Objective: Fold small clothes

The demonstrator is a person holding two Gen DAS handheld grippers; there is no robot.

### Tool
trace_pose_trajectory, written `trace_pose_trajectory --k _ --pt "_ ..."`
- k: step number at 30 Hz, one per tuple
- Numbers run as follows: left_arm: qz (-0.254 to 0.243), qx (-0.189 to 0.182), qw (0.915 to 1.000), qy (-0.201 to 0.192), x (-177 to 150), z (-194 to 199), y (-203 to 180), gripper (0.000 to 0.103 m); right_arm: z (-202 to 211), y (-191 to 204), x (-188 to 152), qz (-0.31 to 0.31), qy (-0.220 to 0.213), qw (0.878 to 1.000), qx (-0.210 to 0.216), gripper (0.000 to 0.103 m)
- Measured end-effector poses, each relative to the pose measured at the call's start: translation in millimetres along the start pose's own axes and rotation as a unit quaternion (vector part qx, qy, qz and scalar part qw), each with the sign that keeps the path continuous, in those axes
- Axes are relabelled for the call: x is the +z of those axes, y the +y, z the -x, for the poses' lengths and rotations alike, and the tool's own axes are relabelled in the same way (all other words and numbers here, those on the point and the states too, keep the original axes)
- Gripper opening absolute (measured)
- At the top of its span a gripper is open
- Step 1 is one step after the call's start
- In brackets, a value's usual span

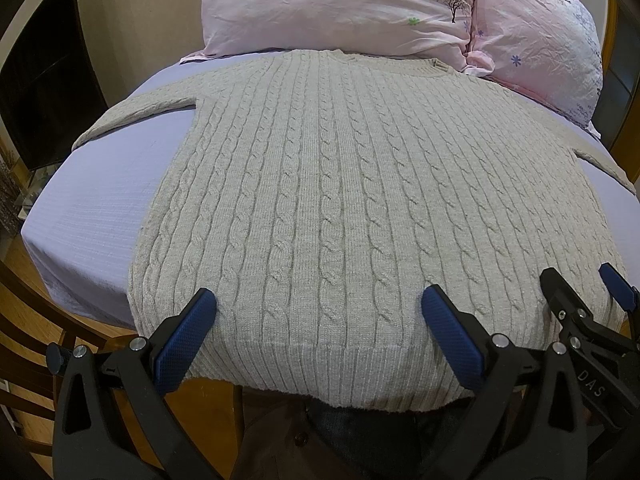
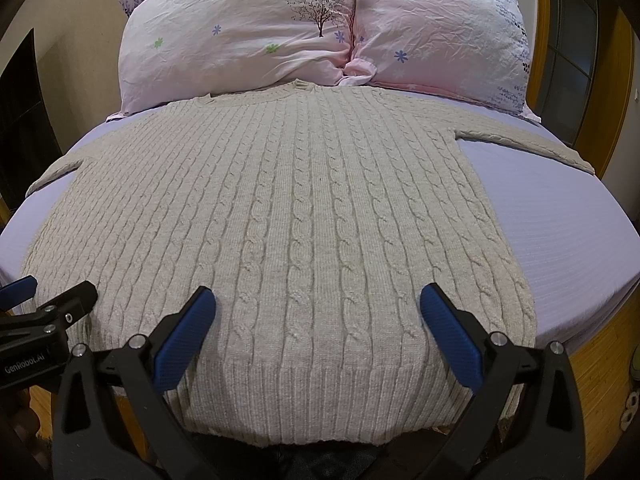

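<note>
A beige cable-knit sweater (image 1: 340, 200) lies flat on a lavender bed sheet (image 1: 100, 200), collar at the far end by the pillows, sleeves spread to both sides, ribbed hem hanging over the near edge. It also shows in the right wrist view (image 2: 288, 220). My left gripper (image 1: 318, 304) is open and empty, fingers over the hem's left part. My right gripper (image 2: 318, 304) is open and empty over the hem's right part. The right gripper also shows at the right of the left wrist view (image 1: 580, 284); the left gripper shows at the left of the right wrist view (image 2: 60, 288).
Two pink floral pillows (image 1: 332, 4) (image 2: 440, 28) lie at the head of the bed. The sheet (image 2: 560, 220) is bare on both sides of the sweater. A dark screen (image 1: 44, 96) stands at the left. Wooden floor (image 1: 28, 272) lies below the bed edge.
</note>
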State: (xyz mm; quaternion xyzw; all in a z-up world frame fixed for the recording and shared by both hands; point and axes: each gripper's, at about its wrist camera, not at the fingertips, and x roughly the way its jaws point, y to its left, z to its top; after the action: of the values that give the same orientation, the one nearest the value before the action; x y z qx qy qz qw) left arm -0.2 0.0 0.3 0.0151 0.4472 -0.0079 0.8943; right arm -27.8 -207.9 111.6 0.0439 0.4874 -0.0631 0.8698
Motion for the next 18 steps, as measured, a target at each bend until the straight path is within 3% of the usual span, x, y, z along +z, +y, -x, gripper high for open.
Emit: trace_pose_trajectory --k 18 --pt "0.0 0.0 1.0 -0.001 -0.1 0.2 0.0 0.102 1.2 -1.1 -0.3 0.0 -0.001 1.0 0.0 0.101"
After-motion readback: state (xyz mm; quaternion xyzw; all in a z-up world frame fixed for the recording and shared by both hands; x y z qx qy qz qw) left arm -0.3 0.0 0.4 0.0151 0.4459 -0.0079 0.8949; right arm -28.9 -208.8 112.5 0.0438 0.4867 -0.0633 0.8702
